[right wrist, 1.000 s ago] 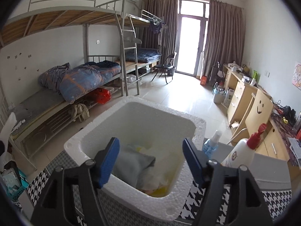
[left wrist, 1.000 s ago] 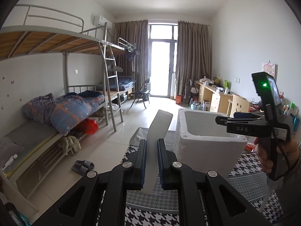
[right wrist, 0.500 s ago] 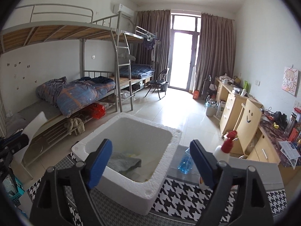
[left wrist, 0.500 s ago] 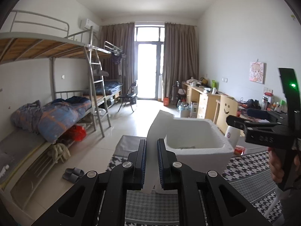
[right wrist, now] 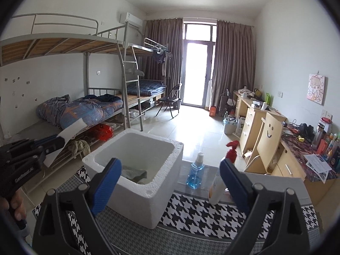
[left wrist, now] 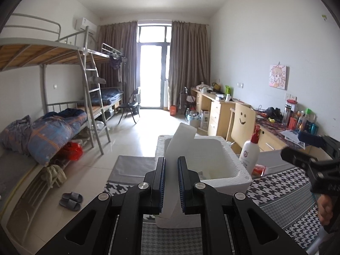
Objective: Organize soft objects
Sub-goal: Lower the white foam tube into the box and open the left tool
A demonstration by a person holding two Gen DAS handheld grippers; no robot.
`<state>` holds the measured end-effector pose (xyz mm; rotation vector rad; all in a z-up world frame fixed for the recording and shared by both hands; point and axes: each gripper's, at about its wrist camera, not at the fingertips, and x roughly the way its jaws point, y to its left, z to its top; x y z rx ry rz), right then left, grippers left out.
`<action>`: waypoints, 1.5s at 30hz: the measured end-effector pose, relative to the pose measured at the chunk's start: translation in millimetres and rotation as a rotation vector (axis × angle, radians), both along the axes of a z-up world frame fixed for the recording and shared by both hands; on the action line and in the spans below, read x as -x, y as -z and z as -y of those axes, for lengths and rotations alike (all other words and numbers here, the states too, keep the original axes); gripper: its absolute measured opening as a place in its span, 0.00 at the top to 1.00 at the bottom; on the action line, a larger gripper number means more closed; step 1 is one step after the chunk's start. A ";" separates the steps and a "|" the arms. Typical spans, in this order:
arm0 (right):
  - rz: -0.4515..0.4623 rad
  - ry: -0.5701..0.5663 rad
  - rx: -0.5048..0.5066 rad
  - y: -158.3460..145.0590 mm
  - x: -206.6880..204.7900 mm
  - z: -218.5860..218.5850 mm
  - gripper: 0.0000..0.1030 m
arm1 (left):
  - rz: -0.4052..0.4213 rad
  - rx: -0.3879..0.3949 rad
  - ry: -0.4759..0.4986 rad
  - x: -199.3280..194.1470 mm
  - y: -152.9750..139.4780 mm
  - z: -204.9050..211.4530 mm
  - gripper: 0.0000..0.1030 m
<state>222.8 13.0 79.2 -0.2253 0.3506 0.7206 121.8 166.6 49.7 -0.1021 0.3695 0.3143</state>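
A flat white foam sheet (left wrist: 172, 178) is clamped by the left gripper (left wrist: 171, 182) at lower centre; the right gripper (right wrist: 170, 182) is held wide open, empty. Lowering it into the white polystyrene box (right wrist: 136, 178) seems next.

A white foam box (right wrist: 136, 182) with a rough, grainy, matt surface is seen on a woven houndstooth cloth (right wrist: 204, 212). A smooth white foam slab (left wrist: 180, 140) of the same matt look is clamped by the left gripper (left wrist: 171, 182), whose body is matt black plastic and whose pads (left wrist: 162, 182) are ribbed blue rubber. Crumpled grey fabric (right wrist: 136, 173) lies in the box. The clear blue bottle (right wrist: 195, 175) looks like glossy plastic. The floor (right wrist: 191, 131) is glossy tile.
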 end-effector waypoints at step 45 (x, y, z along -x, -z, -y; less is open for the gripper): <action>-0.108 0.111 -0.090 41.7 21.5 100.5 0.07 | -0.058 -0.048 0.026 -52.1 7.8 41.1 0.01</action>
